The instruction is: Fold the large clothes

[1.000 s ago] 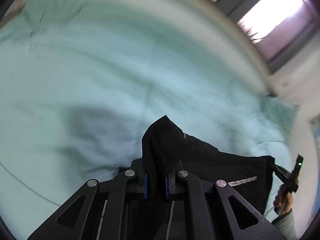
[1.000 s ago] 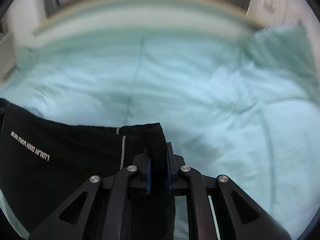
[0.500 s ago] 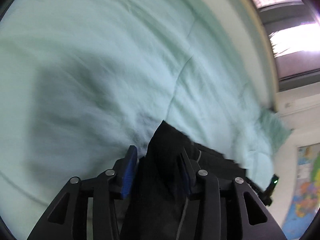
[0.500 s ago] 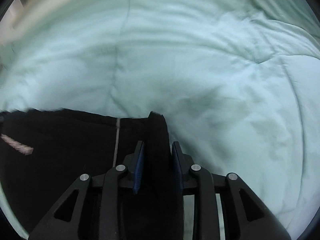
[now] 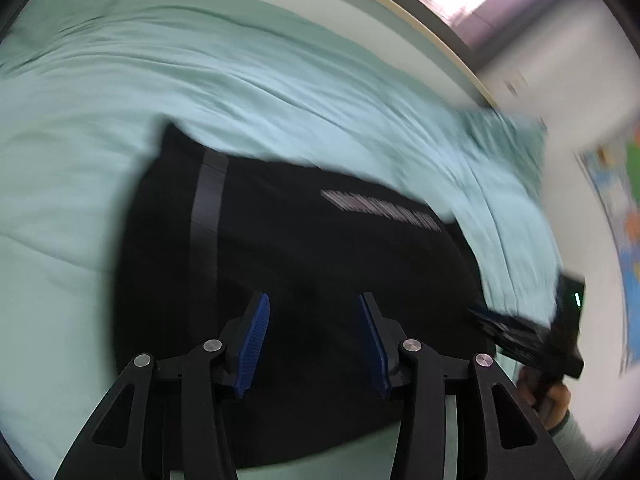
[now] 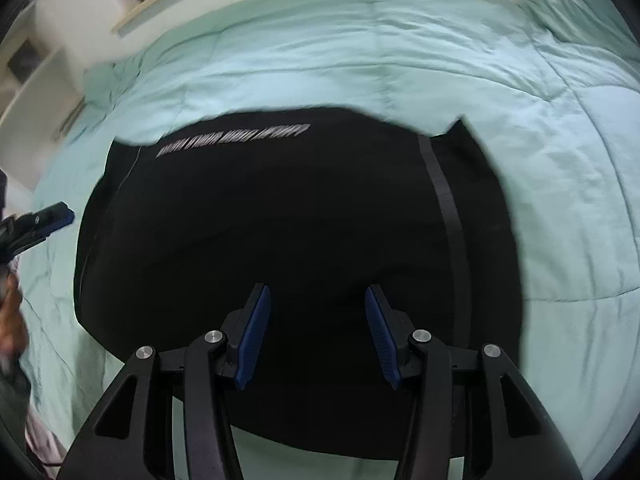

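Left gripper (image 5: 314,342): angled steeply down over the garment; its jaws had just been opening and stood apart, the blue pads (image 5: 252,350) clear of the cloth, nothing pinched between them.
Right gripper (image 6: 318,336): likewise tilted steeply down above the garment; its jaws had just been opening, blue pads (image 6: 382,340) spread and gripping nothing, with the fabric lying below the gap rather than pressed in it.
Right hand (image 5: 554,400): seen at the lower right of the left wrist view, wrapped round the handle of its gripper, a pale sleeve cuff behind it.
Left hand (image 6: 10,320): partly visible at the left border of the right wrist view, blurred; its gripper's blue tip showed just beside the garment's left side.
Black garment (image 6: 280,240): released and spread flat on the bed, towards the near edge, beneath both grippers; a wide dark panel folded to a roughly rectangular shape.
Garment details: a line of white lettering (image 6: 236,138) ran along its far edge, too blurred to read; a grey stripe (image 6: 448,216) ran front to back near its right side; one corner peaked up at the far right.
Bed cover (image 6: 400,60): pale mint quilted duvet, lightly creased, surrounding the garment on all sides.
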The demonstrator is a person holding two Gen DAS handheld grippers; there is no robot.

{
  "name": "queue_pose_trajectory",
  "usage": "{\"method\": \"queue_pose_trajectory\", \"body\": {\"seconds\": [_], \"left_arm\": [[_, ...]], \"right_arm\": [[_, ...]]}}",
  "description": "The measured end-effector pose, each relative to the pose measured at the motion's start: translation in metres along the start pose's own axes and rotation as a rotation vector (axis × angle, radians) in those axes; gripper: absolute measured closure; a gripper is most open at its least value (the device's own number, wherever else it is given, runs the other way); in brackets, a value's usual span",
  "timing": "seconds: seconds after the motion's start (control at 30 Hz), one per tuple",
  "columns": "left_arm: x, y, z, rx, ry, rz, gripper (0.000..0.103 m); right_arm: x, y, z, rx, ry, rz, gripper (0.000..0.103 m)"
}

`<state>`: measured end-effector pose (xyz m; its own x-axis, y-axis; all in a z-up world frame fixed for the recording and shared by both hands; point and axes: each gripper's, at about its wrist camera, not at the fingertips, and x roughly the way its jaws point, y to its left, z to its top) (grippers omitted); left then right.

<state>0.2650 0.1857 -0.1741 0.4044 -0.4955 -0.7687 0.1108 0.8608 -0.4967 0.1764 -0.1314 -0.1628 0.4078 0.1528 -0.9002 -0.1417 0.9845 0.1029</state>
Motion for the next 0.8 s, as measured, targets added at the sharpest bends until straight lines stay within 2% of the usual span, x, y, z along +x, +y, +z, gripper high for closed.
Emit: {"method": "queue_pose_trajectory", "body": {"seconds": [0.03,0.1,0.17,0.2,0.3,0.43,0.5,0.53,0.57,0.63,0.67,0.73,0.77,0.8], "left_arm": [[0.008,-0.012,-0.008,0.03,0.007,0.008,0.056],[0.042,-0.032,-0.028,0.073,0.058,0.073,0.056],[0.074,-0.029,-0.042,0.088,0.101,0.17,0.056],[0.089,-0.021,-0.045,0.063,0.12,0.189,0.055],[0.097,-0.008,-0.038,-0.007,0.128,0.158,0.055],[0.084,-0.006,-0.028,-0.015,0.153,0.109,0.055],[0.067,-0.011,-0.02,0.0,0.149,0.056,0.055],[0.057,-0.014,-0.013,0.008,0.124,0.029,0.054],[0.049,-0.016,-0.003,0.012,0.092,0.027,0.053],[0.045,-0.014,0.015,-0.01,0.052,0.05,0.046],[0.047,-0.009,0.025,-0.033,0.033,0.048,0.046],[0.06,0.008,0.04,-0.084,0.029,0.084,0.045],[0.075,0.022,0.044,-0.12,0.062,0.142,0.045],[0.091,0.038,0.044,-0.156,0.103,0.168,0.045]], "right_arm": [[0.001,0.009,-0.004,-0.011,-0.009,-0.012,0.051],[0.016,0.024,-0.008,-0.061,-0.011,-0.104,0.051],[0.037,0.029,-0.012,-0.087,0.025,-0.145,0.05],[0.047,0.029,-0.015,-0.092,0.045,-0.151,0.05],[0.055,0.025,-0.016,-0.085,0.05,-0.136,0.05],[0.043,0.019,0.001,-0.06,0.101,-0.085,0.05],[0.017,0.017,0.018,-0.041,0.044,0.017,0.05],[0.01,0.016,0.026,-0.039,0.017,0.034,0.048],[0.004,0.017,0.038,-0.039,-0.02,0.028,0.039],[0.008,0.019,0.059,-0.054,-0.057,-0.02,0.031],[0.02,0.02,0.07,-0.059,-0.049,-0.048,0.031],[0.051,0.013,0.083,-0.019,0.015,-0.062,0.031],[0.073,0.007,0.087,0.006,0.064,-0.06,0.031],[0.092,0.002,0.089,0.022,0.107,-0.054,0.031]]}}
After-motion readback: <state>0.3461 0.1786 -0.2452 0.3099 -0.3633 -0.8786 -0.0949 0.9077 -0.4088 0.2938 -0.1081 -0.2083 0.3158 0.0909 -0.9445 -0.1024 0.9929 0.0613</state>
